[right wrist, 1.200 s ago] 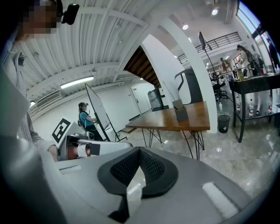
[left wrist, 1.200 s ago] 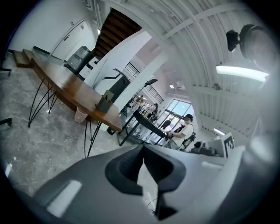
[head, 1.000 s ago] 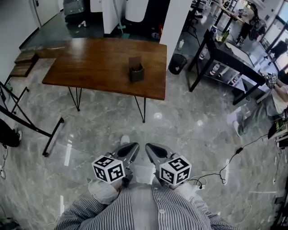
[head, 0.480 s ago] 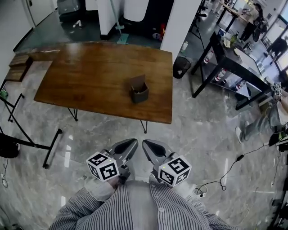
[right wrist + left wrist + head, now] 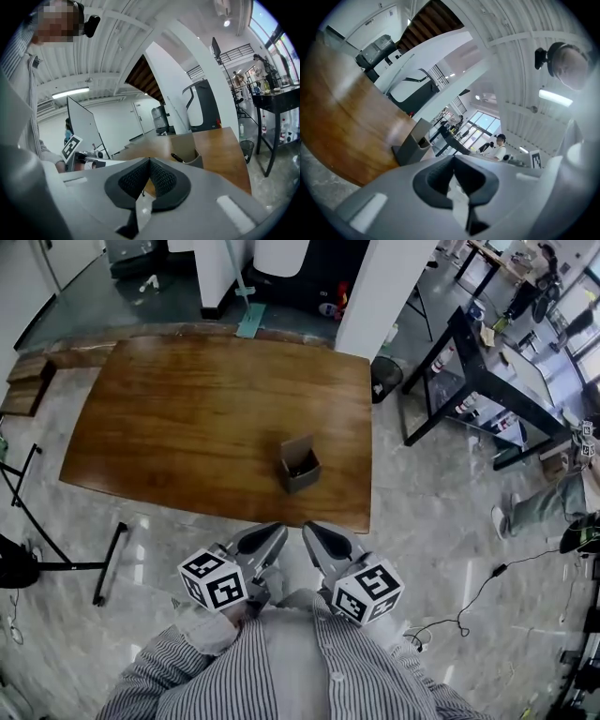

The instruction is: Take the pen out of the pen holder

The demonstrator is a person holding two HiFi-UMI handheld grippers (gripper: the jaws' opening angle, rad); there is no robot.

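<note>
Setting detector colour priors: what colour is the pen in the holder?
Black. The pen shows best in the right gripper view.

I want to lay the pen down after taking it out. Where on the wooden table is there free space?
Almost the whole wooden table is bare: the wide stretch left of the pen holder, and the band behind it up to the far edge. Only the near right part, where the holder stands, is taken.

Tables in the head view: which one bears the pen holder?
The brown wooden table; the pen holder stands near its closer edge. The black table at the right lacks it.
</note>
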